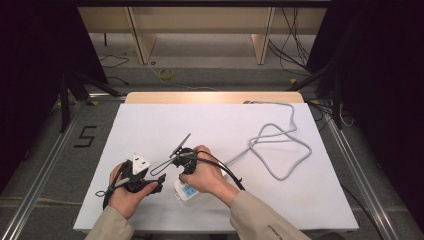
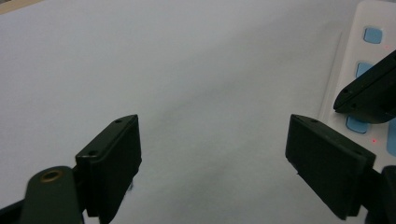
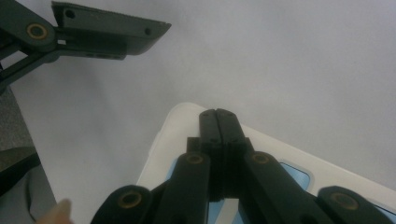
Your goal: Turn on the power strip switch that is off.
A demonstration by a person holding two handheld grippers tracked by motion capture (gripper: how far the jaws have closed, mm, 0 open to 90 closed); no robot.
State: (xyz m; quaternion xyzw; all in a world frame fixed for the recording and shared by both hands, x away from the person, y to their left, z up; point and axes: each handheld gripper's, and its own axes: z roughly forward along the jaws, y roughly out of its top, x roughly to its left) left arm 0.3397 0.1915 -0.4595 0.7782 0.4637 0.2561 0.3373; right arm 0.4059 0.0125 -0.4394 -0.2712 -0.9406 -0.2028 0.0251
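- Power strip (image 1: 186, 191) low centre on white worktop (image 1: 150, 125), cord (image 1: 280, 150) looping right.
- Right tongs (image 3: 217, 114) pressed together, empty, tips over strip's end.
- Left tongs (image 2: 212, 154) spread wide, empty, just beside.
- Probably a switch press: push straight down, steady strip.

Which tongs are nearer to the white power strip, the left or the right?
Right. The right tongs sit shut directly over the power strip, at its end. The left tongs are open beside it, over bare table, with the strip at their right edge.
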